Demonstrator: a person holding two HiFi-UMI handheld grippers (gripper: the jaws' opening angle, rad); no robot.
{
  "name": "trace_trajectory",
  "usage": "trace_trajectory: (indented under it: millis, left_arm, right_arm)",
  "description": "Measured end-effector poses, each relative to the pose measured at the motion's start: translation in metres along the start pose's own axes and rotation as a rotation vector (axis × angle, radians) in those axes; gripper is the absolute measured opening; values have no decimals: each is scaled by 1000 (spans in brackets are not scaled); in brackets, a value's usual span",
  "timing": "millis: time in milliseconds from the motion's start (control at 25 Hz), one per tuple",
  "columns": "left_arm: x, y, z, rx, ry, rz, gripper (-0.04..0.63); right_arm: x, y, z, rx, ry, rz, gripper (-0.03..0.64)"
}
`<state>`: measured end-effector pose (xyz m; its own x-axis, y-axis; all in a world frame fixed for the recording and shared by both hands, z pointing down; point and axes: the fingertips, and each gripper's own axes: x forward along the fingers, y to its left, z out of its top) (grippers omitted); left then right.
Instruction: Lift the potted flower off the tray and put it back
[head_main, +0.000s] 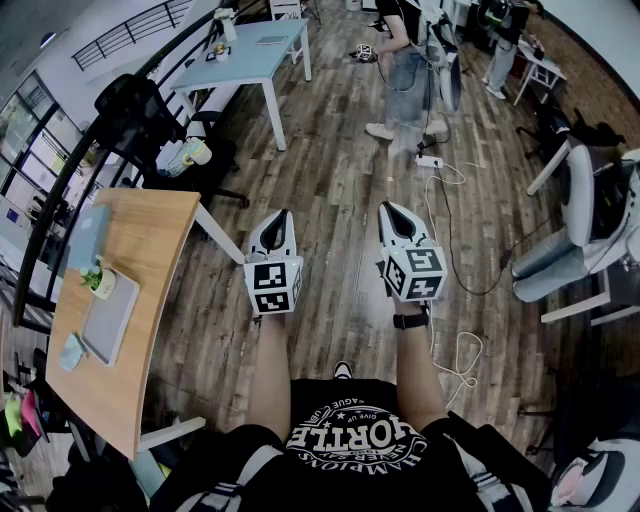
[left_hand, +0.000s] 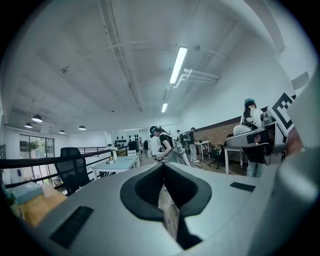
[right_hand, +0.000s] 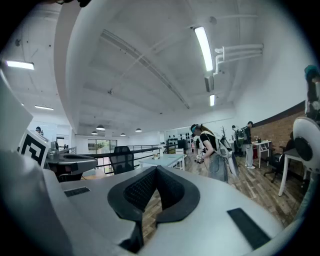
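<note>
The potted flower (head_main: 99, 280), a small green plant in a pale pot, stands at the far end of a grey tray (head_main: 110, 322) on the wooden table (head_main: 150, 250) at the left of the head view. My left gripper (head_main: 282, 214) and right gripper (head_main: 387, 207) are held level over the wooden floor, well to the right of the table and apart from the pot. In the left gripper view the left gripper (left_hand: 163, 165) has its jaws closed together with nothing between them. The right gripper (right_hand: 156, 169) in its own view is likewise shut and empty.
A blue box (head_main: 88, 238) and a pale blue item (head_main: 70, 352) lie on the table beside the tray. A black office chair (head_main: 135, 108), a light blue table (head_main: 250, 55), a standing person (head_main: 405, 60), floor cables (head_main: 452, 230) and a white chair (head_main: 590, 215) surround me.
</note>
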<state>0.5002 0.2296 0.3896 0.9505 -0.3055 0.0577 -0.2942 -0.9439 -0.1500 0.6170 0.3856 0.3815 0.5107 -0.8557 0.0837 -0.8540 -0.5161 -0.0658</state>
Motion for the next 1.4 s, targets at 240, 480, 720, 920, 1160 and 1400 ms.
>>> trace_trajectory:
  millis: [240, 480, 720, 920, 1160, 1400]
  left_arm:
    - [-14, 13, -13, 4, 37, 38, 20]
    - [-43, 47, -30, 53, 73, 134, 20]
    - [-90, 88, -37, 3, 47, 222, 20]
    - [-140, 138, -53, -11, 81, 353, 20]
    - [-202, 182, -62, 6, 111, 484, 20]
    - [-281, 241, -80, -18, 131, 658, 20]
  right_arm:
    - [12, 22, -11, 34, 23, 60, 18]
    - [33, 59, -28, 64, 52, 143, 18]
    - [58, 120, -38, 72, 75, 274, 18]
    - [72, 200, -39, 65, 71, 433, 18]
    - [84, 285, -45, 52, 107, 595, 18]
    - [88, 388, -53, 58, 132, 758, 18]
